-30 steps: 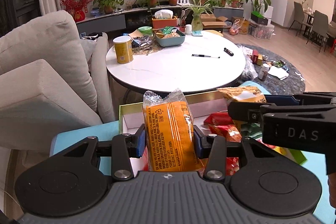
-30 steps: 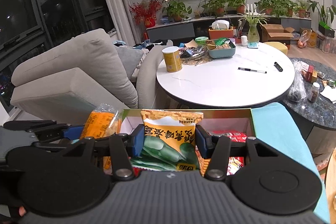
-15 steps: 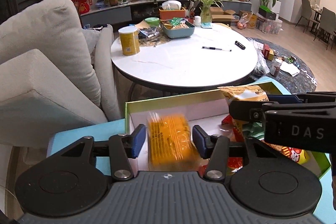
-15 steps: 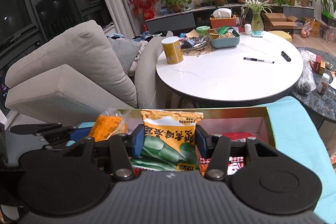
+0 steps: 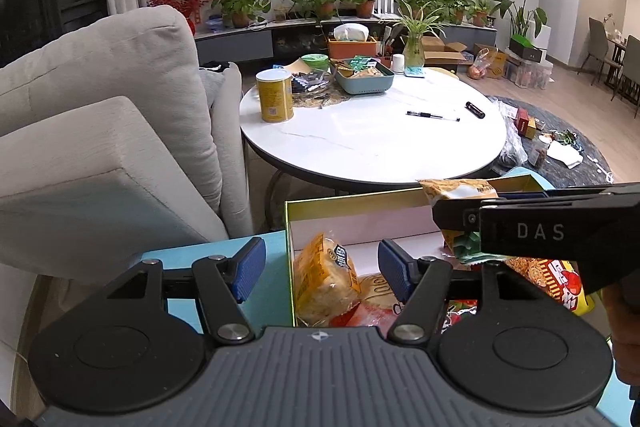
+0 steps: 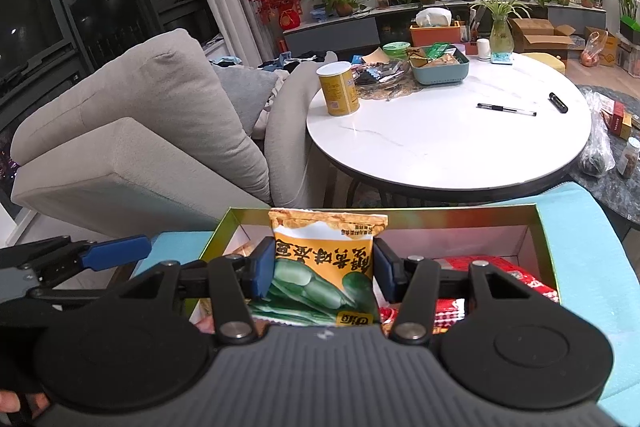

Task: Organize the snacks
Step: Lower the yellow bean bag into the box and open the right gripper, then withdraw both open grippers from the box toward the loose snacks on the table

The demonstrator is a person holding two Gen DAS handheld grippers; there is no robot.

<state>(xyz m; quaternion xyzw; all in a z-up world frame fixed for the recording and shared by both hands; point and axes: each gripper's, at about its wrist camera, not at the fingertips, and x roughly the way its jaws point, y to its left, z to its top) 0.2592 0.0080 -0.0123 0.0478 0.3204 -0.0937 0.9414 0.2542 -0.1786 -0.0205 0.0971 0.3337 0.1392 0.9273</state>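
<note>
Orange packet (image 5: 326,277) dropped; left tool (image 5: 320,265) opening.

An orange packet (image 5: 326,277) lies tilted in the left end of the open box (image 5: 352,201), resting on other wrappers. A yellow-and-green snack bag (image 6: 326,259) stands upright over the box, upside down, pinched at both sides. Red packets (image 6: 500,277) fill the box's right half, lying flat.
</note>
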